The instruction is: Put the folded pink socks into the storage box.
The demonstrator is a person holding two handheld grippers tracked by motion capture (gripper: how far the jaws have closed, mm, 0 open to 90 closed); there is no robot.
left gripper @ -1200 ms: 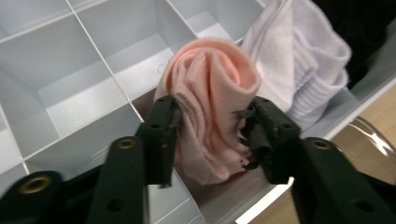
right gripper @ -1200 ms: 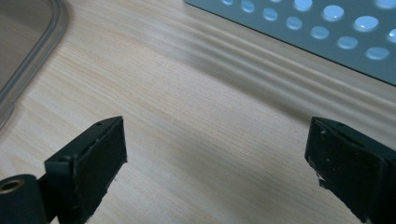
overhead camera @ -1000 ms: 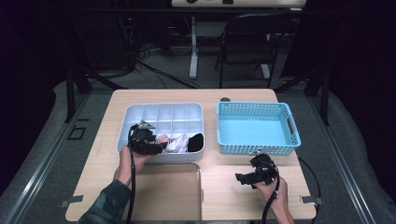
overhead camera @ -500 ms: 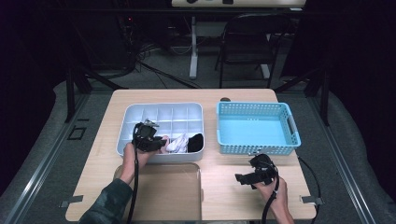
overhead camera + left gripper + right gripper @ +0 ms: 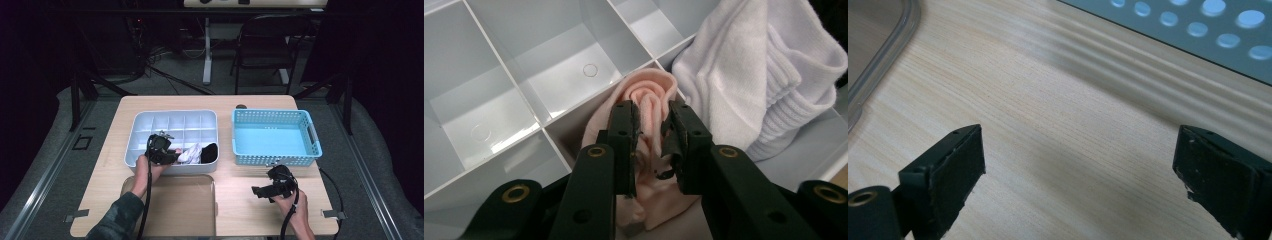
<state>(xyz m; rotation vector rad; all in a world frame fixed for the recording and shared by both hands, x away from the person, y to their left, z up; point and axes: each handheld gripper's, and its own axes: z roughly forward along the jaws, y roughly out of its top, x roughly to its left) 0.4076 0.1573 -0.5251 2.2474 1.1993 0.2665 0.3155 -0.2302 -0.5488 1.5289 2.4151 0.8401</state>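
1. Pink sock (image 5: 651, 107) sits rolled in a front compartment of the white divider tray (image 5: 150, 120), just beside a white sock (image 5: 749, 75).
2. Left gripper (image 5: 651, 130) has just been closing; jaws now pinch the pink roll, likely to lift it out.
3. Right gripper (image 5: 1078, 170) gapes wide above the table (image 5: 1048, 100), holding nothing, near the blue basket (image 5: 277, 137).
4. No readable writing.

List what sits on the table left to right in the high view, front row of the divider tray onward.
Left gripper shut on the pink sock → white sock → black sock → blue basket. The first three sit in the white divider tray.
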